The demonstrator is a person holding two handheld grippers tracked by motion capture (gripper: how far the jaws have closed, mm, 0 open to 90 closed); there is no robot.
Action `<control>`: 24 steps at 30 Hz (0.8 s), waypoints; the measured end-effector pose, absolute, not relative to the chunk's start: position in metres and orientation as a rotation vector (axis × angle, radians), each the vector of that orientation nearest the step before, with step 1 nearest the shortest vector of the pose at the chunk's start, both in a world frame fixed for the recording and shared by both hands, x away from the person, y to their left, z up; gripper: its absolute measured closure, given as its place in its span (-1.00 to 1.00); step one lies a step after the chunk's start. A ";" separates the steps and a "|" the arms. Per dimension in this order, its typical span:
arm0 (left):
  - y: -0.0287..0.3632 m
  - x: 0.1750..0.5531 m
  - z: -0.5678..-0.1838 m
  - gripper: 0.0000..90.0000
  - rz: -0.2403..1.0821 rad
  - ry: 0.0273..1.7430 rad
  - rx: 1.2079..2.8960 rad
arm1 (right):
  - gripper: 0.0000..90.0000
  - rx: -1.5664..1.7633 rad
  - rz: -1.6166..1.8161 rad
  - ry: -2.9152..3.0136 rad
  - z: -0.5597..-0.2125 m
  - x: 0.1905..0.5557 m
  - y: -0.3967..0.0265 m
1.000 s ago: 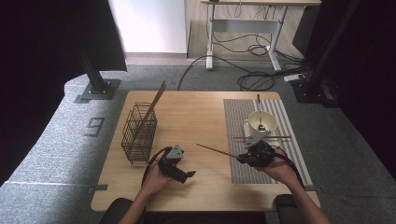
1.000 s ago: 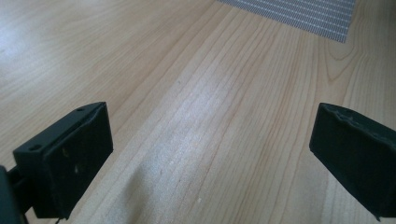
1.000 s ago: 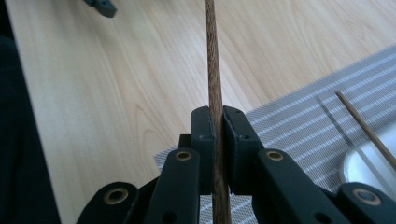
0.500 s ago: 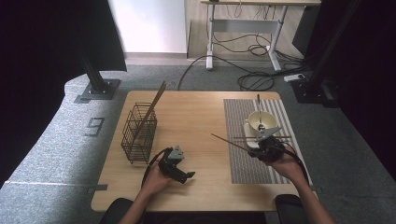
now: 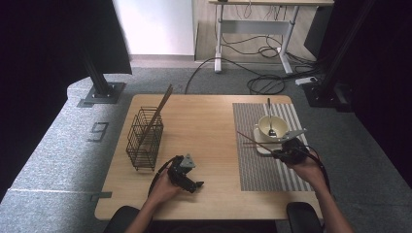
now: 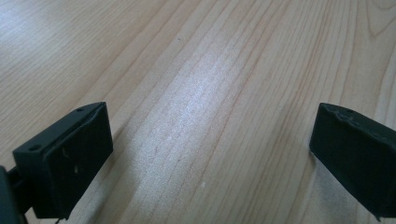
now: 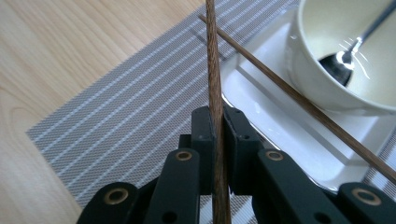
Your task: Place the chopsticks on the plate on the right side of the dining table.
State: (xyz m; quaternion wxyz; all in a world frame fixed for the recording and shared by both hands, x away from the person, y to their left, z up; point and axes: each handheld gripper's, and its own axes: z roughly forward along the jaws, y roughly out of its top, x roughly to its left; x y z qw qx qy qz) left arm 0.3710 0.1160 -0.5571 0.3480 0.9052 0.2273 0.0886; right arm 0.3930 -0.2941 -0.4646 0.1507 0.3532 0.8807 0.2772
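Observation:
A brown wooden chopstick (image 7: pixel 215 93) is clamped between the jaws of my right gripper (image 7: pixel 217 119) and juts forward over the striped placemat (image 7: pixel 130 121). In the high view this gripper (image 5: pixel 281 153) hovers at the near edge of a white plate (image 5: pixel 261 147), its chopstick (image 5: pixel 252 140) pointing left and away. A second chopstick (image 7: pixel 299 100) lies slanted across the plate (image 7: pixel 280 135), next to a cream bowl (image 7: pixel 327 88) with a metal spoon (image 7: pixel 348 51) in it. My left gripper (image 5: pixel 198 186) rests on the table near the front, jaws wide apart over bare wood (image 6: pixel 210 135).
A black wire basket (image 5: pixel 145 138) stands at the table's left with a long wooden stick (image 5: pixel 160 104) leaning out of it. The wooden table (image 5: pixel 209 121) has open room between basket and placemat (image 5: pixel 262 170). Cables trail from both grippers.
My right gripper has carried the chopstick to the right, from the placemat's left part to the plate beside the bowl. The left gripper has stayed put.

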 end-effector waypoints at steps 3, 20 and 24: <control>0.115 0.372 -0.558 -1.00 0.213 0.600 2.355 | 0.84 1.028 0.782 2.516 -0.467 0.396 -0.299; 0.115 0.372 -0.558 -1.00 0.211 0.602 2.355 | 0.84 1.079 0.689 2.493 -0.489 0.418 -0.312; 0.115 0.372 -0.558 -1.00 0.211 0.602 2.356 | 0.83 1.082 0.680 2.485 -0.493 0.422 -0.315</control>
